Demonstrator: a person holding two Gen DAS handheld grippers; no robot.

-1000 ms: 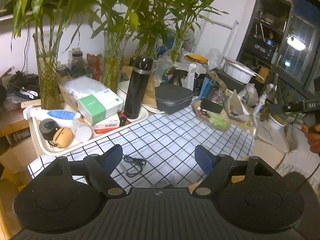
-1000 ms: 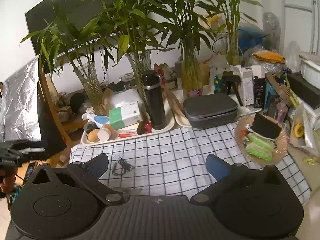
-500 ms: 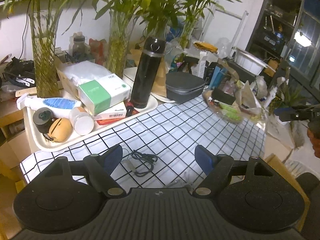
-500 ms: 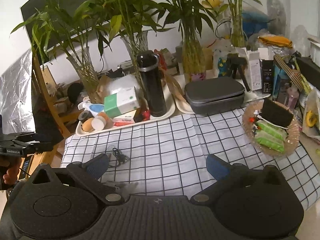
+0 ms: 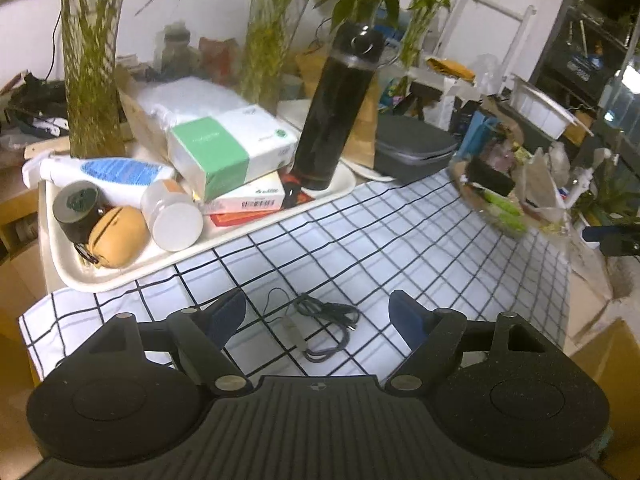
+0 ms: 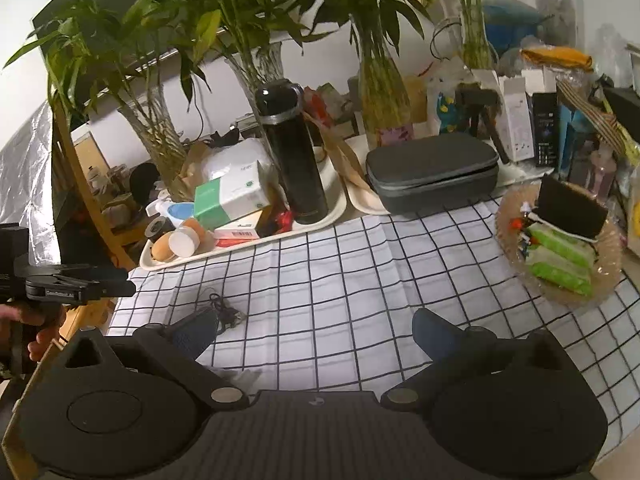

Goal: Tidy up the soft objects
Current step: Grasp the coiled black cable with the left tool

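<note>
A thin black cord (image 5: pixel 320 322), loosely tangled with a small pale inline piece, is seen lying on the white, black-checked cloth of the bench (image 5: pixel 400 248), in the lower middle of the left wrist view and just ahead of the left hand-held gripper (image 5: pixel 318 316), whose blue-padded fingers (image 5: pixel 230 314) are held wide apart with nothing between them. In the right wrist view the same cord (image 6: pixel 224 310) lies at the lower left, just beside the left finger of the right hand-held gripper (image 6: pixel 316 334), which is likewise spread open and empty. The cord is judged to be very light, limp and without stiffness; it would be expected to drape and trail when lifted, so hold is best taken where the loops bunch together, not on a single strand, which could slip from the pads. The cloth beneath is soft and creased and could be pinched along with it. At the upper left of the left view a cream, smooth plastic tray (image 5: pixel 120 276) is crowded with a green-and-white cardboard box (image 5: pixel 228 152), a tan rounded pouch (image 5: pixel 118 236), a white capped jar (image 5: pixel 172 220) and a tall glossy black flask (image 5: pixel 340 108). Further right a grey, matte zip case (image 5: pixel 412 148) and a woven shallow basket (image 6: pixel 608 272) of green packets are seen.
</note>
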